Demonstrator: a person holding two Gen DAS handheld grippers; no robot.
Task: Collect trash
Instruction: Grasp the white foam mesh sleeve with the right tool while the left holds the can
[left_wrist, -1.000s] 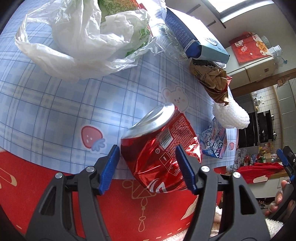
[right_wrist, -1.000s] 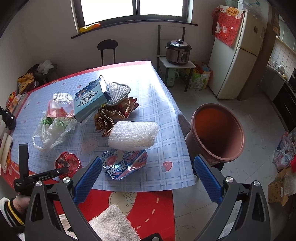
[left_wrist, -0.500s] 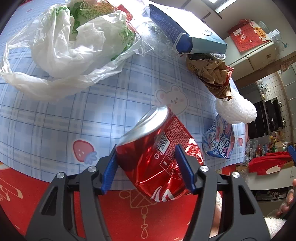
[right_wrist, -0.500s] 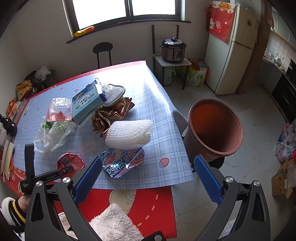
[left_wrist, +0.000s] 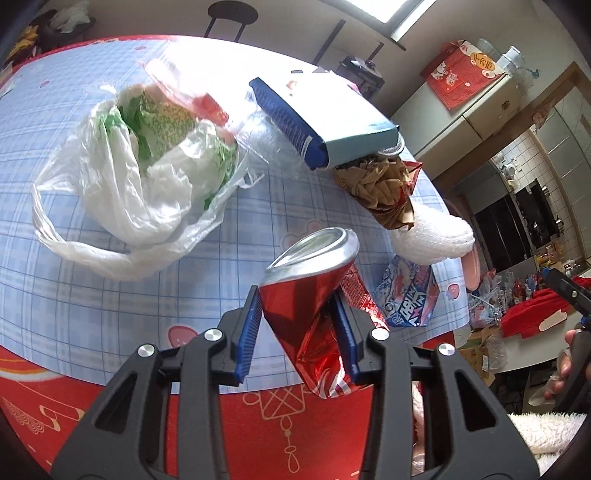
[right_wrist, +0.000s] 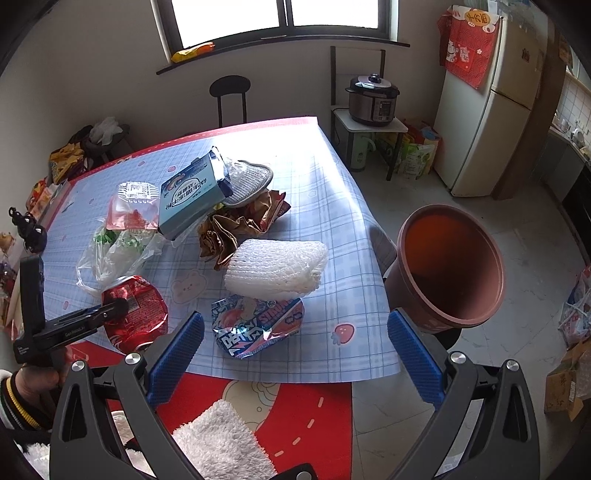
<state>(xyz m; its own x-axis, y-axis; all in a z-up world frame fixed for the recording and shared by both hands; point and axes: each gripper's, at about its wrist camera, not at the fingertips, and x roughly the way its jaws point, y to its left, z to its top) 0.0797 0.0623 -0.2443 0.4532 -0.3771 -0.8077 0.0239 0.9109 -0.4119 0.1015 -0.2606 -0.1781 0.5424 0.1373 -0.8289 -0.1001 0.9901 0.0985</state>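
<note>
My left gripper (left_wrist: 297, 306) is shut on a crushed red soda can (left_wrist: 308, 291), lifted a little off the table's near edge. The can also shows in the right wrist view (right_wrist: 135, 314), with the left gripper (right_wrist: 118, 308) on it. My right gripper (right_wrist: 293, 332) is open and empty, held above the table's near edge. Ahead of it lie a blue snack wrapper (right_wrist: 258, 325) and a white foam net (right_wrist: 277, 267). A brown trash bin (right_wrist: 448, 273) stands on the floor right of the table.
On the blue checked tablecloth (left_wrist: 110, 295) lie a white plastic bag (left_wrist: 147, 184), a blue carton (left_wrist: 321, 122), crumpled brown paper (left_wrist: 380, 184) and a clear food box (right_wrist: 135, 206). A chair (right_wrist: 231, 98), a rice cooker (right_wrist: 373, 96) and a fridge (right_wrist: 487, 110) stand beyond.
My left gripper closed on the red can, squeezing it narrower, and raised it from the table. The right gripper stayed open and shifted only slightly.
</note>
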